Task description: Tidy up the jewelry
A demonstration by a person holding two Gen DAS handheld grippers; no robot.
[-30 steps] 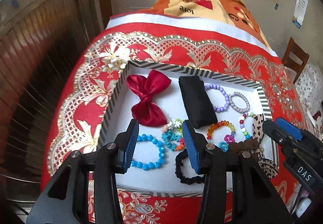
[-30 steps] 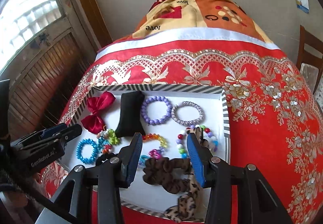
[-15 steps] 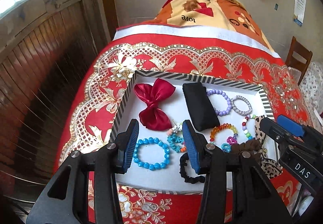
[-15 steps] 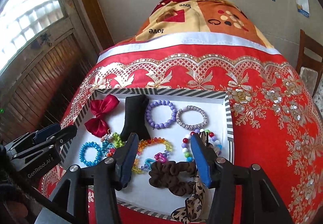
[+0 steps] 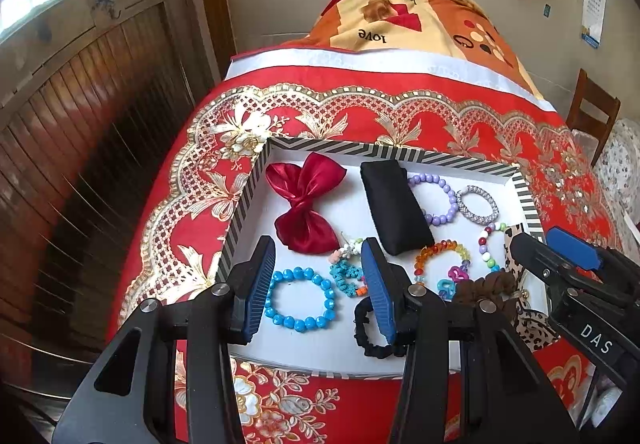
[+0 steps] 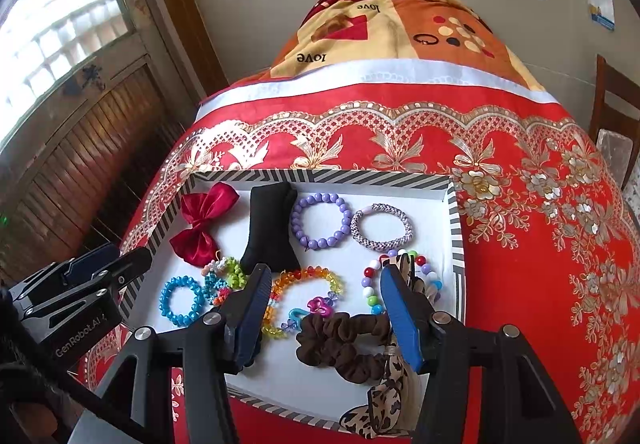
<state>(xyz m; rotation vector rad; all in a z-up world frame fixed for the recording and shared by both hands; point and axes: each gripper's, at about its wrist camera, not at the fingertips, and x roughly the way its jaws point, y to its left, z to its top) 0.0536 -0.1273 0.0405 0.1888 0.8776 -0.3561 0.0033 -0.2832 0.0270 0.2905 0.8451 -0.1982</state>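
Note:
A white tray with a striped rim [image 5: 400, 155] [image 6: 320, 176] lies on a red cloth and holds the jewelry. In it are a red bow [image 5: 306, 201] [image 6: 200, 222], a black pad [image 5: 394, 211] [image 6: 272, 232], a purple bead bracelet [image 6: 320, 219], a silver woven bracelet [image 6: 380, 226], a blue bead bracelet [image 5: 300, 298] [image 6: 180, 300], an orange bead bracelet [image 6: 304, 294], a brown scrunchie [image 6: 344, 344] and a leopard scrunchie [image 6: 380, 400]. My left gripper [image 5: 316, 288] is open and empty above the blue bracelet. My right gripper [image 6: 326, 316] is open and empty above the brown scrunchie.
The red gold-patterned cloth [image 6: 520, 203] covers the surface, with an orange blanket [image 6: 400, 27] heaped behind. A wooden panelled wall [image 5: 80, 123] is on the left and a wooden chair [image 5: 592, 111] on the right. A black scrunchie [image 5: 372, 340] lies near the tray's front edge.
Both grippers have pulled back and up from the tray, so the tray looks smaller and lower in both views. Both stay open and empty. Nothing in the tray moved.

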